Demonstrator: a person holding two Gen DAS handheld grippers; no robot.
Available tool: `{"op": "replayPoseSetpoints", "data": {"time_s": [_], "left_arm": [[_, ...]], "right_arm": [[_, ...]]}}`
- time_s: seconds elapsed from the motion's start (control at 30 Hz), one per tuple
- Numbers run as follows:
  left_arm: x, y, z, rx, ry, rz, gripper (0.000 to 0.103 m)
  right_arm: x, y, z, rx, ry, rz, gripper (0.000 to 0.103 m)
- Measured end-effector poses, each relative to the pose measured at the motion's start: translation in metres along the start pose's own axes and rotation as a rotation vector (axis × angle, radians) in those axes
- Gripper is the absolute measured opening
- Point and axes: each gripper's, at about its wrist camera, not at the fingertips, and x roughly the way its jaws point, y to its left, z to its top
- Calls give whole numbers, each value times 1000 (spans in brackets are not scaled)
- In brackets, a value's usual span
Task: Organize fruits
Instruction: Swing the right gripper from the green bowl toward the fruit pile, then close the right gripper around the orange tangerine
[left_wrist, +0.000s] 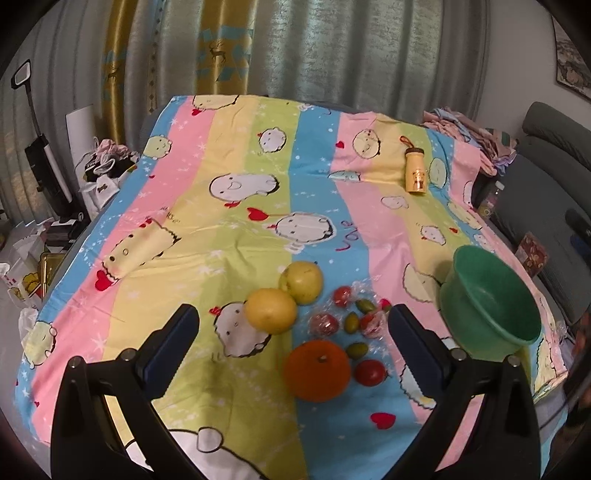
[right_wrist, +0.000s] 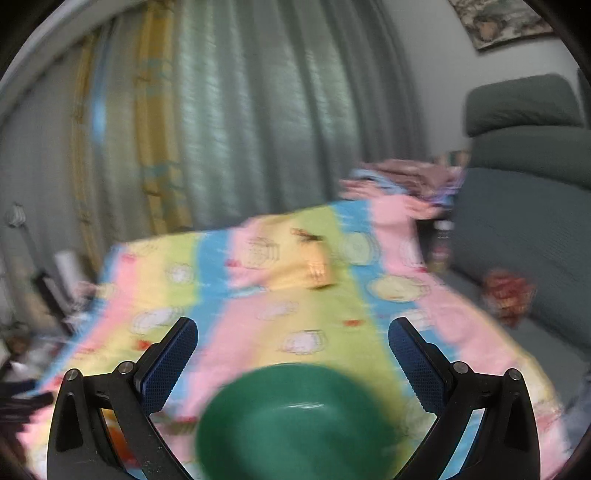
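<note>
In the left wrist view my left gripper (left_wrist: 293, 321) is open and empty above a cluster of fruit on the striped cloth. The cluster holds an orange fruit (left_wrist: 317, 370), a yellow citrus (left_wrist: 270, 311), a yellow-green apple (left_wrist: 301, 282), small red tomatoes (left_wrist: 370, 372) and green olive-like fruits (left_wrist: 351, 321), some on clear plastic wrap. A green bowl (left_wrist: 491, 306) stands empty to the right. In the blurred right wrist view my right gripper (right_wrist: 293, 350) is open and empty just above the green bowl (right_wrist: 295, 424).
A yellow bottle (left_wrist: 415, 169) lies on the cloth (left_wrist: 221, 155) far right. A grey sofa (left_wrist: 546, 177) stands to the right, folded clothes (left_wrist: 469, 133) at the far corner, bags and boxes (left_wrist: 48, 236) on the left, curtains behind.
</note>
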Motion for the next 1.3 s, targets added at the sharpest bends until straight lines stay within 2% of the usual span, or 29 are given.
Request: {"op": "replayPoseSetpoints", "data": {"time_s": [0.07, 0.13, 0.17, 0.23, 0.3, 0.43, 0.67, 0.93, 1.13, 1.2, 1.3], "left_arm": [[1, 5, -4, -7, 11, -2, 102], [2, 12, -6, -15, 19, 5, 102], [4, 16, -8, -23, 28, 12, 102], [8, 25, -13, -41, 53, 25, 102], [13, 32, -19, -46, 73, 42, 102], [22, 42, -31, -52, 122, 44, 102], [32, 44, -42, -56, 160, -38, 102], [44, 33, -47, -34, 195, -120, 102], [55, 25, -46, -28, 223, -176, 101], [58, 24, -46, -27, 233, -188, 101], [61, 22, -45, -31, 243, -214, 100]], "right_arm": [[14, 20, -19, 50, 123, 135, 103], [38, 48, -39, 67, 310, 244, 103], [44, 59, -46, 42, 344, 257, 103], [53, 91, -61, -87, 403, 225, 103], [61, 108, -71, -151, 436, 221, 103], [66, 121, -92, -156, 525, 262, 103], [69, 139, -129, -232, 588, 281, 103], [76, 142, -142, -265, 618, 298, 102], [89, 144, -148, -265, 651, 326, 92], [93, 146, -150, -260, 665, 334, 86], [96, 148, -152, -259, 672, 337, 83]]}}
